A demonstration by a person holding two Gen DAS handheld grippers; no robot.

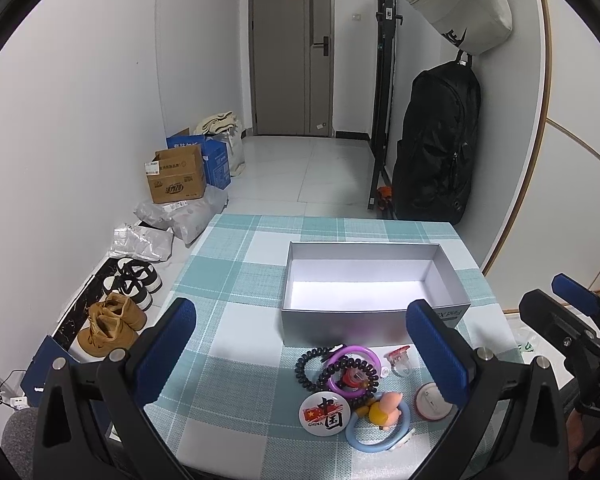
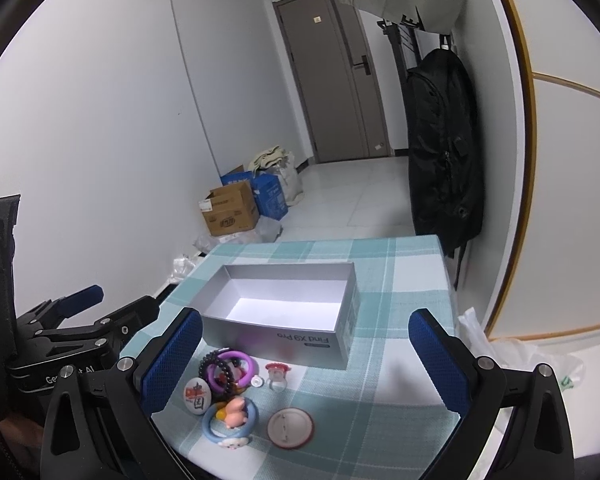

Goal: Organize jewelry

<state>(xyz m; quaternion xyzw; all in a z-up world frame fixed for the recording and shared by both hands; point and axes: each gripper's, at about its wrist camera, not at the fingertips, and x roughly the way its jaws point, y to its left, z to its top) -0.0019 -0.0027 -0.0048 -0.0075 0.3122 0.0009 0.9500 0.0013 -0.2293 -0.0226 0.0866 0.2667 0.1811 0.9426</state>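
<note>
Left hand-held gripper (image 1: 302,354) spread wide, holding nothing, poised above the near edge of the desk (image 1: 228,344) with its checked cloth. Right hand-held gripper (image 2: 306,356) likewise spread wide and holding nothing, just beside the left one.

Open grey box (image 1: 364,286) upright on the desk, past the jewelry. Small heap of jewelry just in front of the box: purple ring (image 1: 370,354) lying over a black bead bracelet (image 1: 332,372), with a black coil band (image 1: 302,370) touching them on the left. Round badge (image 1: 326,416) nearest the left gripper, beside a blue ring (image 1: 380,438) carrying a pink pig charm (image 1: 390,406). Clear ring with red top (image 2: 277,376) a little apart, near the box front. Second badge, face down (image 2: 290,428), on the right of the heap.

Black backpack (image 1: 436,144) hanging by the wall beyond the desk.
</note>
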